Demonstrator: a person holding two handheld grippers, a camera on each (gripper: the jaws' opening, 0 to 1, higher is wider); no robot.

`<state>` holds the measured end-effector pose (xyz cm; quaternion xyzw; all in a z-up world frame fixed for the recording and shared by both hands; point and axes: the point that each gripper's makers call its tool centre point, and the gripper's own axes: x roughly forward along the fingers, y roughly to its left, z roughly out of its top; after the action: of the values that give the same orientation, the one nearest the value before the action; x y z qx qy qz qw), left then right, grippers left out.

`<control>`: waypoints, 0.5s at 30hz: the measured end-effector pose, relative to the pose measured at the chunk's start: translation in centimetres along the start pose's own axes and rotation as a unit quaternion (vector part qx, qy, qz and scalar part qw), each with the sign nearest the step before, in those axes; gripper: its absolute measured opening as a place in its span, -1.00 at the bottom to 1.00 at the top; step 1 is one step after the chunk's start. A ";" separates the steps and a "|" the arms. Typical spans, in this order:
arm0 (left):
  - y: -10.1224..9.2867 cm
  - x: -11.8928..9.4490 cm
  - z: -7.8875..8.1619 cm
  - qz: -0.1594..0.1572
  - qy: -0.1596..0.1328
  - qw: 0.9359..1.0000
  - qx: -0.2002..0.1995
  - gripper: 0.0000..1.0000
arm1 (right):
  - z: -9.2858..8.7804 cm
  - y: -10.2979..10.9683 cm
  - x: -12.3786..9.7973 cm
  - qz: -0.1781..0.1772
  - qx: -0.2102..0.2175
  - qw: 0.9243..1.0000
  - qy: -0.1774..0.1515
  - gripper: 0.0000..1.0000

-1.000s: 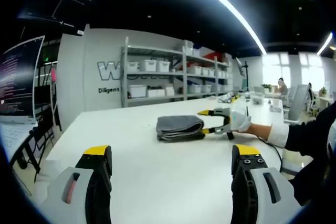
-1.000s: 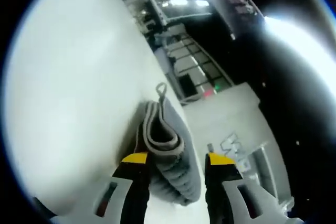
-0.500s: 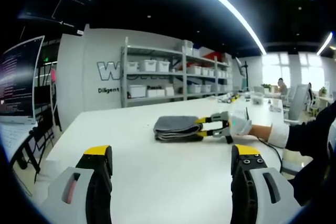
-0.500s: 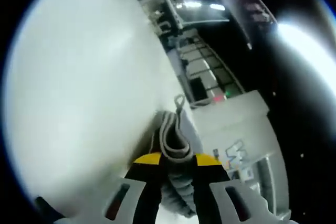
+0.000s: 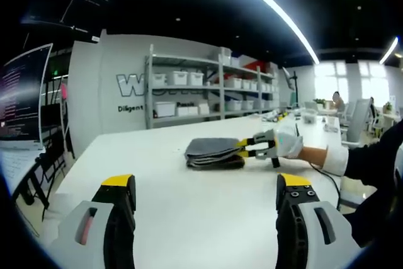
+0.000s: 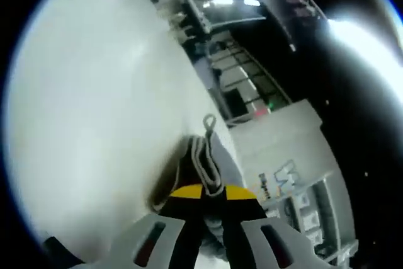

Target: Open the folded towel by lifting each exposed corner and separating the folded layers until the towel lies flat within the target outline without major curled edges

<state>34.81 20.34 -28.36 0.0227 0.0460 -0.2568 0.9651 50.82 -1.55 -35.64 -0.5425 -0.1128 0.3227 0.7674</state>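
A folded grey towel [image 5: 212, 152] lies on the white table [image 5: 189, 200] a little past its middle. My right gripper [image 5: 243, 151], held by a gloved hand, comes in from the right and is shut on the towel's right edge. In the right gripper view the yellow-tipped jaws of my right gripper [image 6: 210, 191] pinch the upper layers of the grey towel [image 6: 203, 162], whose hanging loop [image 6: 208, 121] points away. My left gripper [image 5: 204, 188] stands open near the table's front edge, well short of the towel, with nothing between its jaws.
A shelving rack [image 5: 208, 89] with white bins stands behind the table against a white wall. A monitor [image 5: 22, 96] stands at the left. More desks and a seated person [image 5: 338, 102] are at the far right. A dark sleeve [image 5: 371, 155] reaches in from the right.
My right gripper has gone from open around the towel's edge to shut on its upper layers, which now look slightly raised. The left gripper has stayed where it was.
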 end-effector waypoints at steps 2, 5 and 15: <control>-0.1 0.0 0.2 -0.004 -0.006 1.000 0.002 0.79 | 0.4 -0.1 -0.1 0.004 0.017 1.000 -0.007 -0.95; -0.4 0.1 0.2 -0.011 -0.007 1.000 -0.001 0.80 | 0.7 -0.4 -0.3 0.002 0.035 0.999 -0.012 -0.96; -1.3 0.4 0.8 -0.039 -0.035 0.998 -0.019 0.81 | 1.5 -1.3 -1.0 -0.005 0.145 0.989 -0.036 -0.98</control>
<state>34.60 19.00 -27.68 -0.0066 0.0182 -0.2939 0.9556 49.78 -1.28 -33.74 -0.4131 -0.0954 0.3515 0.8347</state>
